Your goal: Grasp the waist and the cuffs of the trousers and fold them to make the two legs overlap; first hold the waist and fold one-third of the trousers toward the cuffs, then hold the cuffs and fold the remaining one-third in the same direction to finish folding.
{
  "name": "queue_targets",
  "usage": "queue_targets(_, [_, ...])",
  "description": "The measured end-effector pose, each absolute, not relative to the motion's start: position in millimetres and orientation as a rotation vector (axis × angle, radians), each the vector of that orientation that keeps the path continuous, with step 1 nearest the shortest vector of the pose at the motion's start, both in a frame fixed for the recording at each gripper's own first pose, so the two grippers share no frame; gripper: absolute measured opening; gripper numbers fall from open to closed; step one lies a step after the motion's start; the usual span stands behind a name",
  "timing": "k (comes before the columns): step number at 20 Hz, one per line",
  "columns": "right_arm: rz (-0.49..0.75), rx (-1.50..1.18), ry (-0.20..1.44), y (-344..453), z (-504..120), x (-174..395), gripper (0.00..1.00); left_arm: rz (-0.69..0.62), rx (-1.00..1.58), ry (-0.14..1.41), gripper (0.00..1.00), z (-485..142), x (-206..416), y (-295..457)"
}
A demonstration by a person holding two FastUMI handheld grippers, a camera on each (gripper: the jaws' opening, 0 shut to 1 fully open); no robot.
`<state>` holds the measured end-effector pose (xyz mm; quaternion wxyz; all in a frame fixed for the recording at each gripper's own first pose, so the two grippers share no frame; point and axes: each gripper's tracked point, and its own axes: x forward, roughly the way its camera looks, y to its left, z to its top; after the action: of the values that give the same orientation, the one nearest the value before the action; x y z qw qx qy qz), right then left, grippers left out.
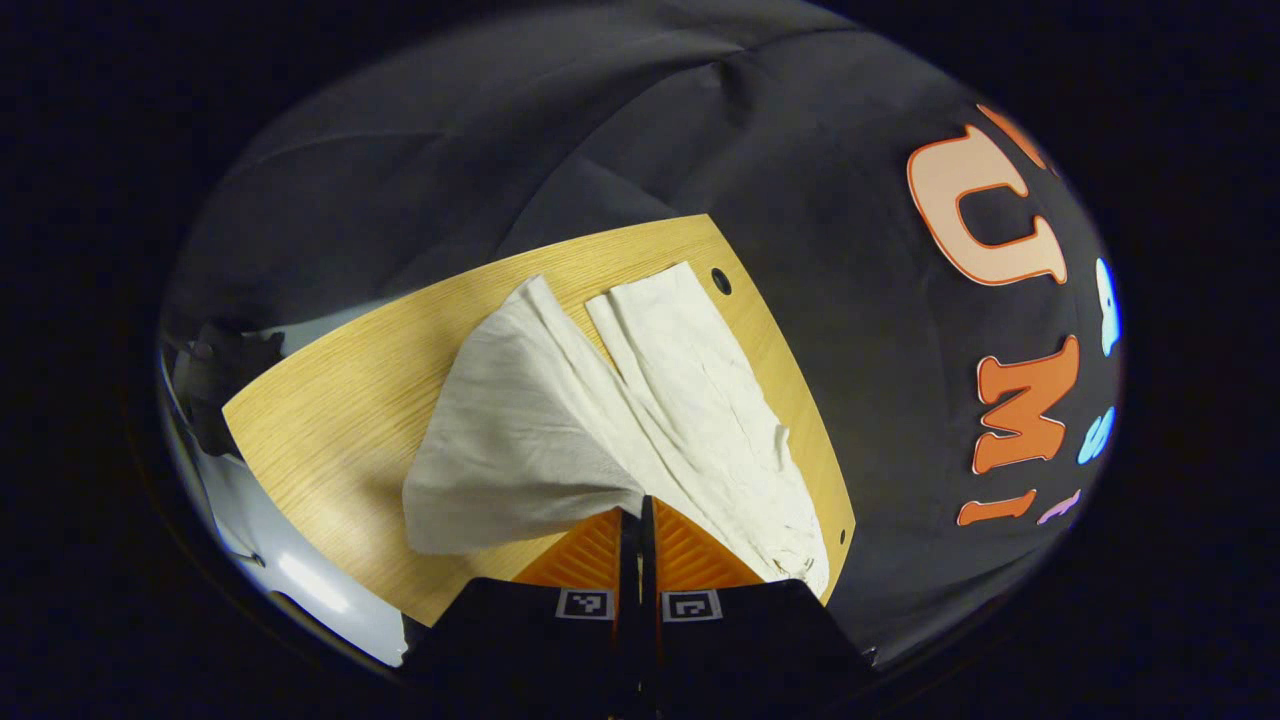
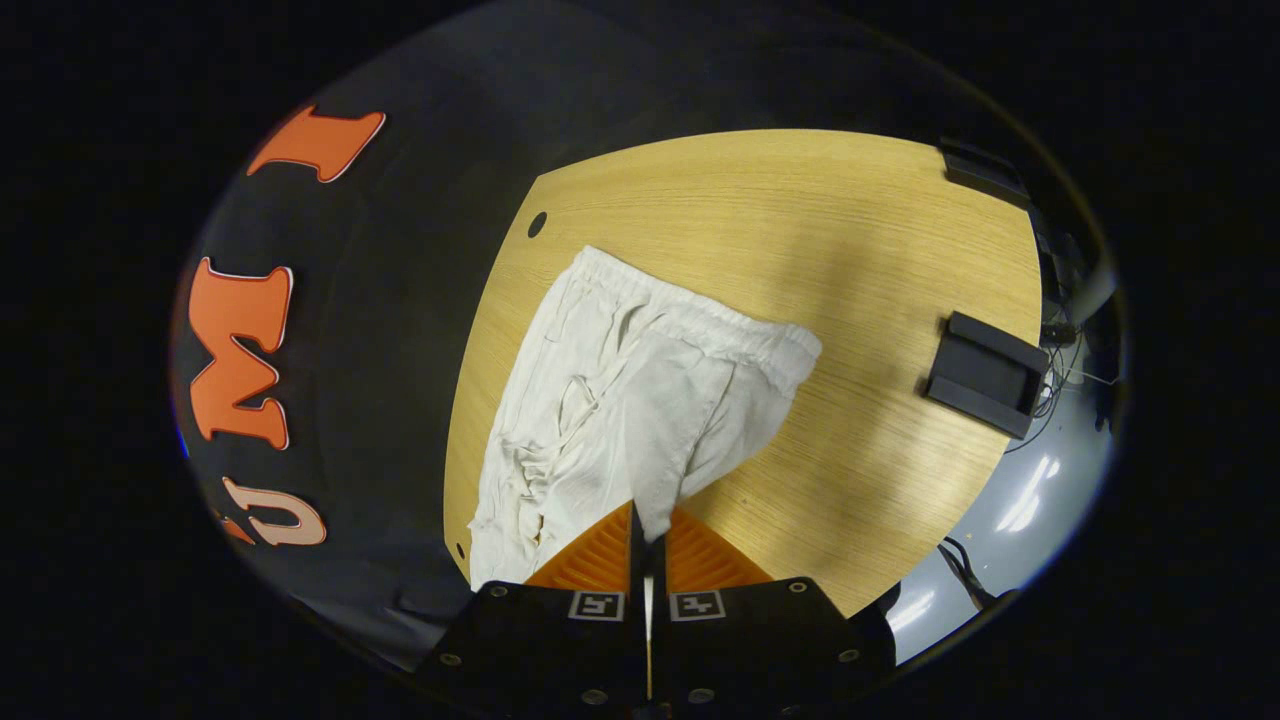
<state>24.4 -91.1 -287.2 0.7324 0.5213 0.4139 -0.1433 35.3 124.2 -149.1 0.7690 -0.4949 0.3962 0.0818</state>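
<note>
Left hand-held gripper point(image 1: 641, 512) black body, square markers, right hand-held gripper point(image 2: 647, 530) screws

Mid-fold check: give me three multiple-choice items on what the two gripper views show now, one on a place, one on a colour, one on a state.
1. Where do the trousers lie?
A. on the wooden table
B. on the floor
C. in a basket

2. What colour are the trousers?
A. dark blue
B. off-white
C. red

3. How does the right gripper stand?
A. wide open above the cloth
B. shut on trouser cloth
C. shut on the black holder

Answers:
1 A: wood grain shows all round the cloth.
2 B: the fabric is pale cream in both views.
3 B: cloth is drawn up between its closed fingers. The left gripper pinches cloth likewise.
</note>
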Motion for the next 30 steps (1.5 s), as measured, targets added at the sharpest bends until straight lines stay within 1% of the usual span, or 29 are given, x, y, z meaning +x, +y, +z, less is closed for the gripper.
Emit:
queue_targets(1, [-0.303,1.135,0.914,-91,-282,33,0.02,0.175,-1.069,0.856,0.04,-146,42,122])
queue_targets(2, [-0.291,1.124,0.915,-92,-277,42,0.02,0.175,-1.064,0.854,0.02,-144,50,121])
queue_targets(6, [-0.228,1.057,0.933,-95,-258,89,0.02,0.185,-1.033,0.851,0.04,-138,84,117])
queue_targets(8, [-0.197,1.035,0.944,-92,-250,118,0.02,0.197,-1.025,0.845,0.02,-136,105,118])
queue_targets(9, [-0.182,1.023,0.949,-90,-246,133,0.02,0.203,-1.021,0.842,0.04,-134,115,117])
queue_targets(14, [-0.138,0.984,0.993,-81,-251,198,0.02,0.212,-0.966,0.845,0.04,-134,169,119])
queue_targets(19, [-0.126,0.976,1.033,-74,-264,250,0.02,0.202,-0.900,0.907,0.04,-147,217,114])
queue_targets(21, [-0.129,0.980,1.040,-76,-270,270,0.02,0.190,-0.884,0.929,0.06,-155,241,109])
queue_targets(22, [-0.131,0.980,1.045,-75,-274,279,0.02,0.188,-0.882,0.937,0.04,-158,251,108])
queue_targets(25, [-0.134,0.974,1.069,-68,-286,301,0.02,0.195,-0.859,0.964,0.04,-174,282,106])
queue_targets(28, [-0.130,0.961,1.075,-58,-295,307,0.02,0.193,-0.821,0.977,0.04,-182,310,110])
queue_targets(29, [-0.126,0.954,1.076,-54,-299,309,0.02,0.195,-0.815,0.981,0.02,-186,318,112])
queue_targets(30, [-0.124,0.942,1.076,-48,-302,308,0.02,0.205,-0.807,0.994,0.04,-193,323,112])
